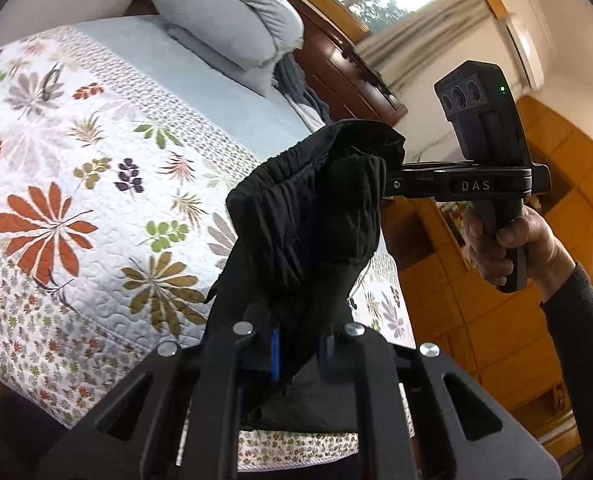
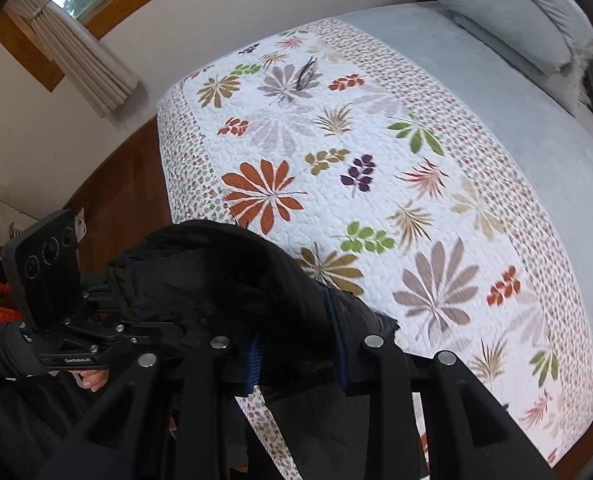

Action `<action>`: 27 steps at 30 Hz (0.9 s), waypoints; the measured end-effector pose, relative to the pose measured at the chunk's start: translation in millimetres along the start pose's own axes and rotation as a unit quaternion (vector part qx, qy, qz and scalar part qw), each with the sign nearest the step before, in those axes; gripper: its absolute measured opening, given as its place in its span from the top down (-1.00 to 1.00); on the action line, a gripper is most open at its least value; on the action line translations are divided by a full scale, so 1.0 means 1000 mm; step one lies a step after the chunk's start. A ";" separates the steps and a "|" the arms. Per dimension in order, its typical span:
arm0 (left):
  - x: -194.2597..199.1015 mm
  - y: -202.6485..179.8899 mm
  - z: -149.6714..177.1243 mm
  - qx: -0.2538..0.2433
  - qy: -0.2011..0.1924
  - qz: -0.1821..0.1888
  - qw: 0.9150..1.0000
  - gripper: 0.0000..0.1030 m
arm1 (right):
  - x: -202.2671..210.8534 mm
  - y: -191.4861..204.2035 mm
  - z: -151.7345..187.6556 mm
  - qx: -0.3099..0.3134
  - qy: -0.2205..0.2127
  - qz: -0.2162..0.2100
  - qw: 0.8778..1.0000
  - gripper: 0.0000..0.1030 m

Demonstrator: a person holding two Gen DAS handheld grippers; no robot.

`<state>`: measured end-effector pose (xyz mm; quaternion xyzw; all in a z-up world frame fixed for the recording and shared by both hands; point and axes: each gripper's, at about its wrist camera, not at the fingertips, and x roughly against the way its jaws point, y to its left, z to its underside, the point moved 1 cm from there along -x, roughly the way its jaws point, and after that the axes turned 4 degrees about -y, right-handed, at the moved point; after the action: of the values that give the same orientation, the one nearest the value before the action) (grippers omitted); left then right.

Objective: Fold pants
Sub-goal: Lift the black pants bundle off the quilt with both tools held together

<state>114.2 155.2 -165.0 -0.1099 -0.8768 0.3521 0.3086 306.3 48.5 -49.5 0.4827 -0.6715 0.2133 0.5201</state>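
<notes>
Both claws, left [image 1: 300,354] and right [image 2: 298,356], are gripping the soft, floppy black pants [image 1: 308,208] by the stretchy waistband, sagging over the bed [image 1: 96,140].

The left matte black two-finger claw [image 1: 302,354] shows flat black linkage bars joined by round silver rivet heads, with bright blue pads on the inner faces of its fingers. The right matte black two-finger claw [image 2: 298,356] is built the same: black slotted arms, silver rivets, blue pads. Seen from the left wrist camera, the right claw's body carries a black wedge-shaped housing with three round lenses and a small green light, white letters "DAS" on its crossbar, and a dark pistol grip. The person's right hand [image 1: 504,246] emerges from a dark grey long sleeve [image 1: 580,344]; the left arm wears a black sleeve [image 2: 4,350].
</notes>
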 end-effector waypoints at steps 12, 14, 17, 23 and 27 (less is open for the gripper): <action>-0.017 -0.052 0.021 -0.047 0.030 -0.009 0.998 0.79 | 0.032 -0.025 0.055 -0.024 -0.022 0.003 0.999 0.44; -0.018 -0.055 0.023 -0.051 0.034 -0.015 0.998 0.79 | 0.034 -0.026 0.061 -0.023 -0.022 0.004 0.999 0.44; -0.022 -0.063 0.026 -0.056 0.041 -0.021 0.997 0.79 | 0.038 -0.029 0.069 -0.024 -0.024 0.007 0.999 0.44; -0.031 -0.077 0.029 -0.073 0.053 -0.031 0.995 0.79 | 0.042 -0.042 0.082 -0.029 -0.029 0.001 0.999 0.44; -0.037 -0.086 0.031 -0.095 0.060 -0.040 0.993 0.79 | 0.045 -0.050 0.089 -0.028 -0.039 -0.004 0.999 0.44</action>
<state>126.5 60.5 -140.4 -0.1243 -0.8900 0.2470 0.3624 305.7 -63.2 -52.2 0.4786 -0.6948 0.1735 0.5079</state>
